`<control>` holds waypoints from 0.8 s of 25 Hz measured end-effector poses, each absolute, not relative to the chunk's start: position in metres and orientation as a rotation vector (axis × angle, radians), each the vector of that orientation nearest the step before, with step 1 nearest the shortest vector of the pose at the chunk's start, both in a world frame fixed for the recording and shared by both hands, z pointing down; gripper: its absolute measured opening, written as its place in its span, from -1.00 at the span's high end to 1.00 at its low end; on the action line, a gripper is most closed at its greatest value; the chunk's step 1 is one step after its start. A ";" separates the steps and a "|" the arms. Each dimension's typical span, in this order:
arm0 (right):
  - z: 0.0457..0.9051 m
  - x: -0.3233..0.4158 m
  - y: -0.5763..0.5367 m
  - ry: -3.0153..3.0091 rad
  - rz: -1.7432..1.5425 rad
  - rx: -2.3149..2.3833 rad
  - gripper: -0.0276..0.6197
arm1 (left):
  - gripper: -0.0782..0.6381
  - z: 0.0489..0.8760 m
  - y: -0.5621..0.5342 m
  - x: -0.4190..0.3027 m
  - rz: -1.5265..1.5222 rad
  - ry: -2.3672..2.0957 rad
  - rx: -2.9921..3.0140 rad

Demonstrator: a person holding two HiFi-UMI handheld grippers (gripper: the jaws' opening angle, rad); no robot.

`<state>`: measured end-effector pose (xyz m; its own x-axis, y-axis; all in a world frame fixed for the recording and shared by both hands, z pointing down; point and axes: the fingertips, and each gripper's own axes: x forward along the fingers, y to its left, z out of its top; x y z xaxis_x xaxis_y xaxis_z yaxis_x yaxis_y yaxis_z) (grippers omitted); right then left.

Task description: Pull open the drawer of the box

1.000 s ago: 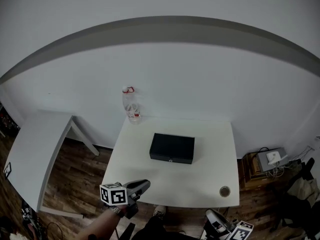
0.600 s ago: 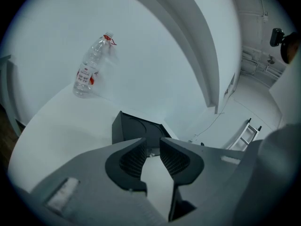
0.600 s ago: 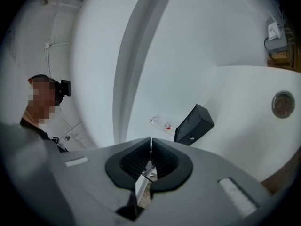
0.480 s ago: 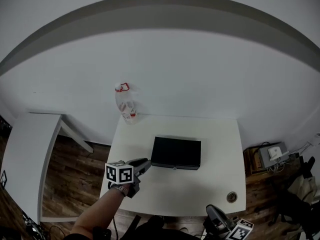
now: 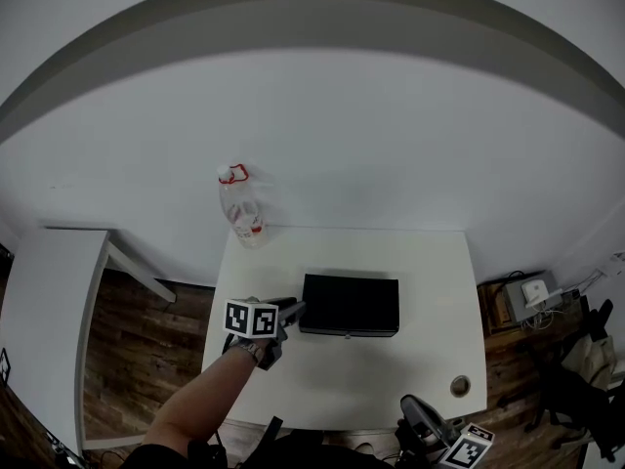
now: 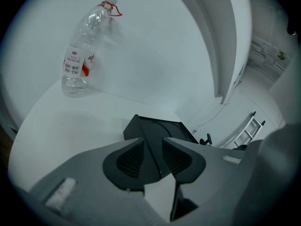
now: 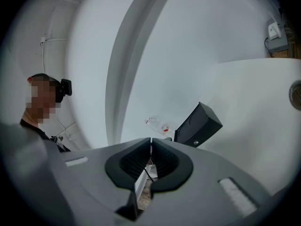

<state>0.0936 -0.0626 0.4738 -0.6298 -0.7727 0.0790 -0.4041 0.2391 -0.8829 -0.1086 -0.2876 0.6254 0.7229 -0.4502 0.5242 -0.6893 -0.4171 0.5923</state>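
Observation:
A black box [image 5: 350,303] lies in the middle of the white table [image 5: 420,281], its drawer front with a small knob [image 5: 349,334] facing me and closed flush. My left gripper [image 5: 291,309] reaches in at the box's left end. In the left gripper view the left gripper [image 6: 151,139] has just been opening its jaws and stands open; the box [image 6: 162,128] shows in the gap just past the tips, and the pads do not press it. My right gripper [image 5: 410,405] stays low at the table's near edge, and the right gripper [image 7: 151,139] is shut on nothing, pointing towards the box [image 7: 197,125].
A clear plastic bottle [image 5: 239,206] with a red cap ring stands at the table's far left corner. A small round object [image 5: 459,386] sits near the front right corner. Another white table [image 5: 49,291] stands to the left, and a grey unit with cables [image 5: 532,291] on the floor to the right.
My left gripper has travelled forward from the table's near edge to the box's left end, and its jaws have opened. The right gripper has stayed low at the bottom.

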 end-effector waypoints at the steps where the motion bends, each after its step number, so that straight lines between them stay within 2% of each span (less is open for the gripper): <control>1: 0.477 0.093 -0.063 2.149 -1.353 -1.094 0.87 | 0.43 0.629 -0.292 -0.108 0.366 -0.858 2.072; 14: 0.495 0.074 -0.088 2.152 -1.366 -1.107 0.82 | 0.40 0.652 -0.315 -0.093 0.387 -0.818 2.002; 20: 0.540 0.061 -0.127 2.239 -1.445 -1.186 0.71 | 0.39 0.655 -0.319 -0.097 0.312 -0.783 1.938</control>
<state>0.0608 -0.1272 0.5399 -0.6482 -0.7268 0.2270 -0.5061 0.1884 -0.8417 -0.0971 -0.3192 0.6546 0.7585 -0.3888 0.5230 -0.6420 -0.3080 0.7021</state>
